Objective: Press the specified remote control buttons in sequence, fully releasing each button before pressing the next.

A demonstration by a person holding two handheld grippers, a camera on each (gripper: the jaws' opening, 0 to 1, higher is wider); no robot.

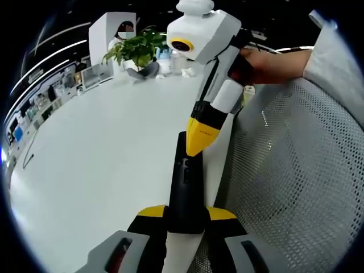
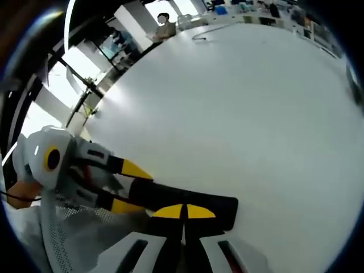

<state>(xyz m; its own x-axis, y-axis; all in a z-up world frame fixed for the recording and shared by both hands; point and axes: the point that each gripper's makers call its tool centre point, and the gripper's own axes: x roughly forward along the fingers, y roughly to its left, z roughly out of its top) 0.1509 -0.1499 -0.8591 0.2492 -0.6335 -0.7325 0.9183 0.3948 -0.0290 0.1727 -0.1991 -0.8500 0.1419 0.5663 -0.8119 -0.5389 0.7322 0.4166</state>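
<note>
Left gripper [image 1: 186, 219] is clamping the black remote [image 1: 186, 187] at 6 o'clock; right gripper [image 1: 200, 142], jaws together, is touching its top

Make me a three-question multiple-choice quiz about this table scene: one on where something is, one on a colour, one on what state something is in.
1. Where is the potted plant?
A. At the far edge of the white table
B. Between the left gripper's jaws
C. On the mesh chair

2. What colour are the tips of the right gripper?
A. Red
B. Yellow
C. Green

3. What is the left gripper doing with the black remote?
A. Hovering apart from it
B. Resting open beside it
C. Clamping its near end

Answers:
1. A, the left gripper view shows the plant at the table's far side.
2. B, its pointed tips are yellow, closed together over the remote.
3. C, the remote sits pinched between the left gripper's jaws.
</note>
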